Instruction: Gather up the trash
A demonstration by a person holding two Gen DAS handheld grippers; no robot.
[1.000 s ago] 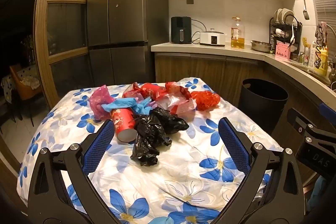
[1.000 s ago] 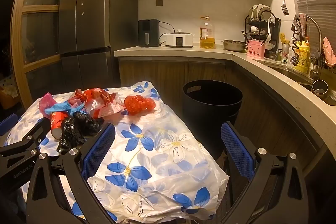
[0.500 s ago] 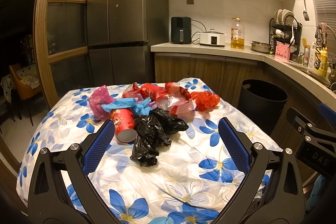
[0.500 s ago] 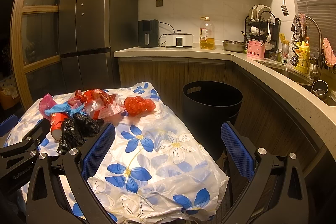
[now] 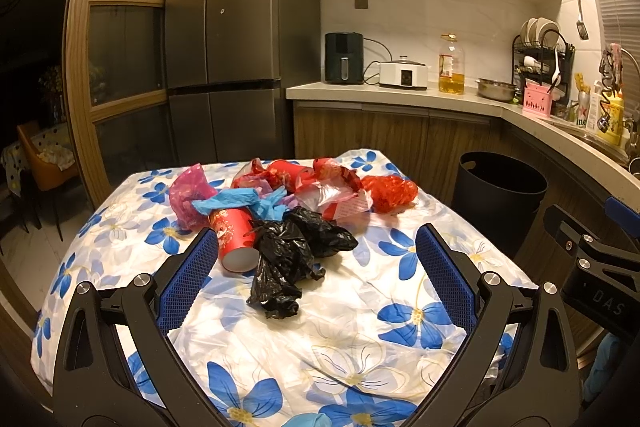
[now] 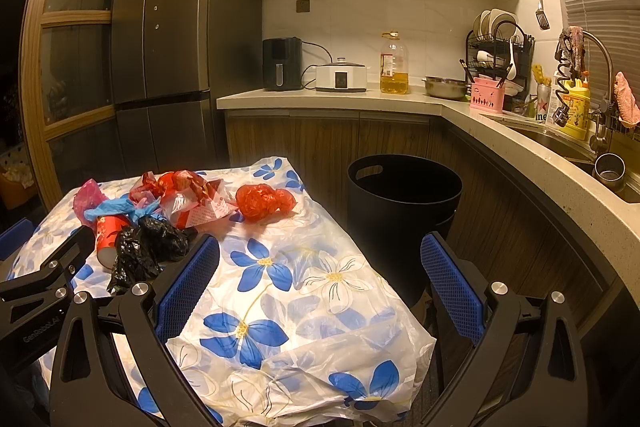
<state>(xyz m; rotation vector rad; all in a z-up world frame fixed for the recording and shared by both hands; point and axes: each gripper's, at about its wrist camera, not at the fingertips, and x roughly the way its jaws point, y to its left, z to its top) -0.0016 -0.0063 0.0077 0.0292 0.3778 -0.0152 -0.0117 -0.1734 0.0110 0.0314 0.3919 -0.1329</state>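
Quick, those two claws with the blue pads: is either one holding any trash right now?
Left claw: open, holding nothing, above the flowered tablecloth.
Right claw: open, holding nothing.

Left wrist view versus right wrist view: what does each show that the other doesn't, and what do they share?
Only the left wrist view shows the orange chair through the doorway, and the left claw open over the black bag.

Only the right wrist view shows the sink faucet, the steel cup beside it, and the right claw open over the table's near corner.

Both show the trash pile, the red paper cup, the floral tablecloth, the black bin and the fridge.
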